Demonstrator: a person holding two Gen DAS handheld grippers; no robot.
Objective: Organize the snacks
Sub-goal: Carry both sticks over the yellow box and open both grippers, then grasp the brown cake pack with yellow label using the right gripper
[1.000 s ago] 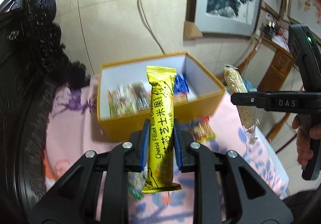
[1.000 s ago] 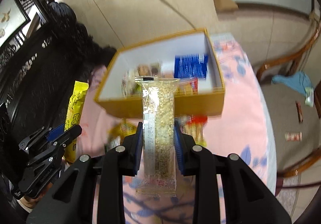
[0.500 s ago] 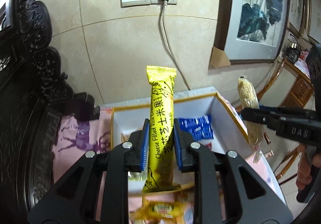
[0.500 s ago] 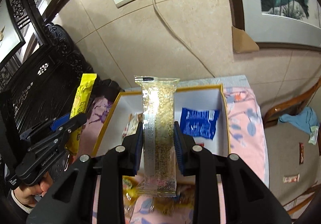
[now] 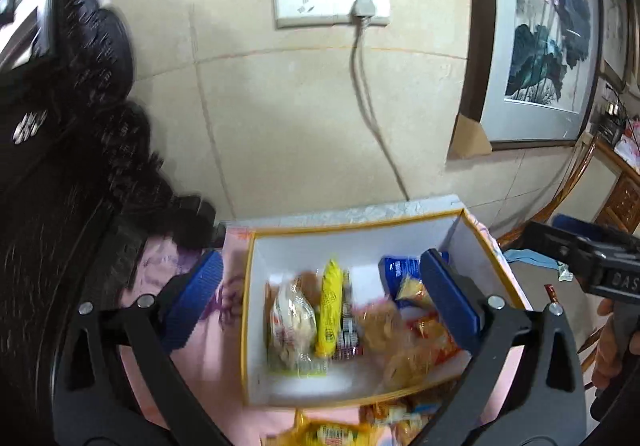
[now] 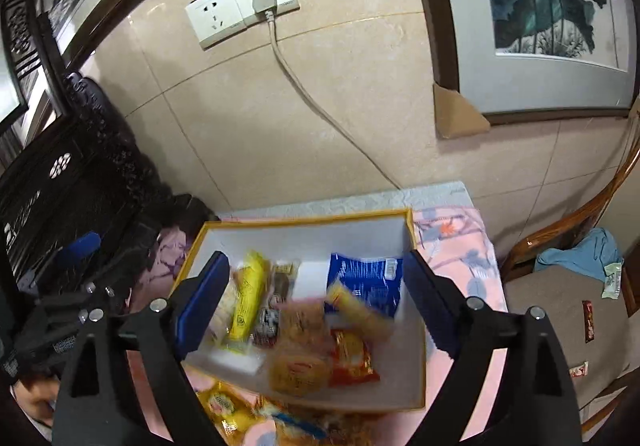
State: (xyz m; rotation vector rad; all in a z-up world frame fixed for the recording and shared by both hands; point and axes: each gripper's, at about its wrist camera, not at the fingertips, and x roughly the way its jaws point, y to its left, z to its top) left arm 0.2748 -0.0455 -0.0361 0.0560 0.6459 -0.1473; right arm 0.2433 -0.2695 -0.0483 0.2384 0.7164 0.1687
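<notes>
A yellow-rimmed white box (image 5: 360,232) (image 6: 304,220) stands on a pink flowered tablecloth against the wall. In it lie the yellow cheese rice bar (image 5: 330,314) (image 6: 248,300), a blue packet (image 6: 364,280) (image 5: 400,270), and several other snacks. The cereal bar (image 6: 358,312) shows blurred over the box. My left gripper (image 5: 328,302) is open and empty above the box. My right gripper (image 6: 316,306) is open and empty above the box too.
More snack packets (image 5: 332,434) (image 6: 224,406) lie on the cloth (image 6: 460,246) in front of the box. A dark carved cabinet (image 5: 52,206) stands at the left. A wooden chair (image 6: 568,286) with a blue cloth is at the right. A cable (image 5: 372,118) hangs from the wall socket.
Both grippers have opened. The yellow bar has dropped from the left one into the box; the cereal bar has left the right one and is blurred over the box.
</notes>
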